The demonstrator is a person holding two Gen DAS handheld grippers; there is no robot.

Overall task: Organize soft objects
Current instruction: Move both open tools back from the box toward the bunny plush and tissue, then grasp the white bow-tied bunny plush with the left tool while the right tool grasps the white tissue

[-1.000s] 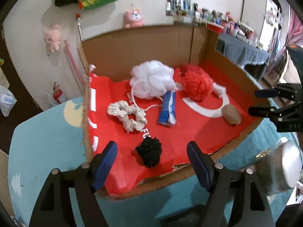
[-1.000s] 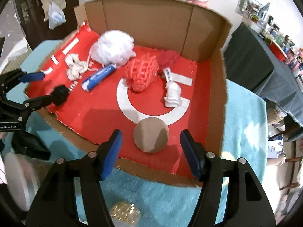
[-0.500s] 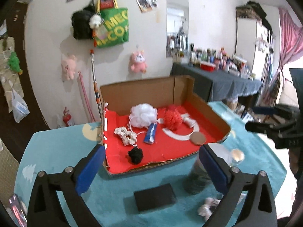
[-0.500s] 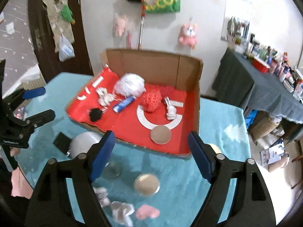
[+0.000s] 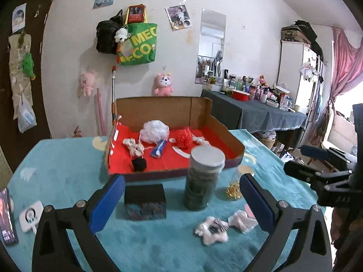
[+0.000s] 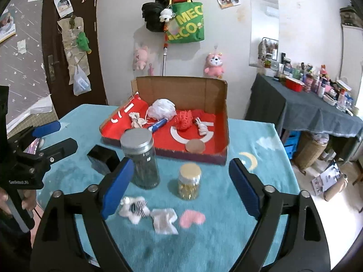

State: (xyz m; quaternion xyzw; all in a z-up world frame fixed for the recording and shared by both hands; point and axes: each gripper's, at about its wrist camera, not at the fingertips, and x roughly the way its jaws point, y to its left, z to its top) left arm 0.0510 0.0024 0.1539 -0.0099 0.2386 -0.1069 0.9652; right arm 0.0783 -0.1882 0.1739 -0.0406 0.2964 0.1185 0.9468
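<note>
A red-lined cardboard box (image 5: 229, 133) (image 6: 223, 122) holds a white mesh puff (image 5: 154, 130) (image 6: 163, 109), a red mesh puff (image 5: 185, 138) (image 6: 184, 120), a cream scrunchie (image 5: 134, 147), a black pompom (image 5: 138, 164), a blue tube (image 5: 158, 148) and a tan round pad (image 6: 195, 146). On the teal cloth in front lie a white-and-striped soft toy (image 5: 212, 229) (image 6: 133, 207), a white cloth scrap (image 6: 164, 221) and a pink soft piece (image 6: 192, 218). My left gripper (image 5: 181, 201) and my right gripper (image 6: 180, 188) are open, empty and held back above these.
A tall grey-lidded jar (image 5: 203, 179) (image 6: 143, 158), a small gold-lidded jar (image 6: 189, 181) and a black box (image 5: 145, 198) (image 6: 103, 159) stand between the grippers and the cardboard box. A white device (image 5: 30, 213) and a phone (image 5: 6, 217) lie at the left table edge.
Both grippers have pulled back and up from the box, from close over the pompom and the tan pad to well in front of the jars. Both stay open.
</note>
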